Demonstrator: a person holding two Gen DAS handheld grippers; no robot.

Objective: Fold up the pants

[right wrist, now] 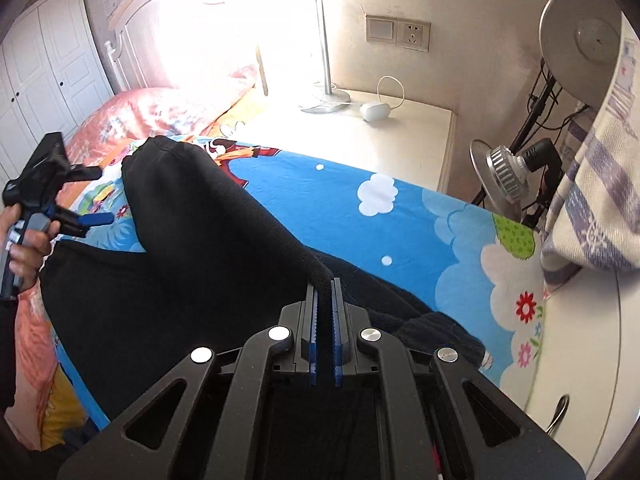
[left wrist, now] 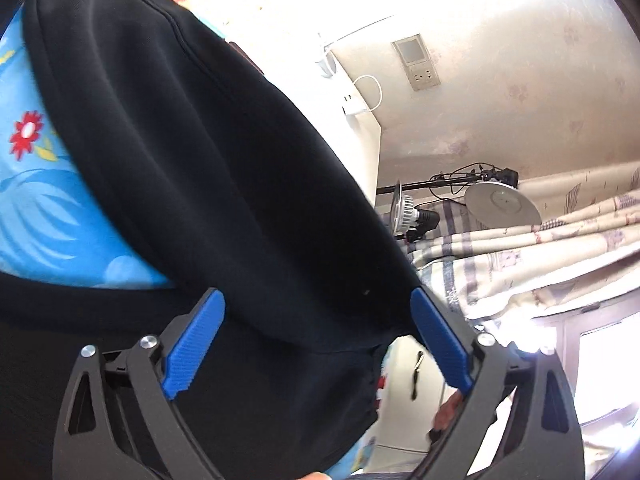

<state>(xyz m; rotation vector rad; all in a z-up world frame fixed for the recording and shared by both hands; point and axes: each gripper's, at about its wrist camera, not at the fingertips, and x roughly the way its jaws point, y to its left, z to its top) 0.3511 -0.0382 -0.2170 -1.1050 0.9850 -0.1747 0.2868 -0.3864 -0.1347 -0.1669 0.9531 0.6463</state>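
Black pants point(right wrist: 180, 260) lie spread on a blue cartoon bedsheet point(right wrist: 320, 208), one leg running up toward the pillows. My right gripper point(right wrist: 323, 282) is shut on a raised ridge of the pants, which climbs to its blue pads. A hand holds my left gripper point(right wrist: 102, 196) at the left edge of the bed, jaws wide and nothing in them. In the left wrist view, the left gripper point(left wrist: 317, 294) stands open close over the pants point(left wrist: 220, 160). The fabric fills the space behind its fingers, and the pads do not press on it. The bedsheet point(left wrist: 48, 220) shows at the left.
A white nightstand point(right wrist: 360, 136) beside the bed carries a lamp base point(right wrist: 324, 104) and a small white device point(right wrist: 375, 111). A light on a stand point(right wrist: 504, 176) and a striped blanket point(right wrist: 592, 184) are at the right. Pink pillows point(right wrist: 160, 112) lie at the headboard.
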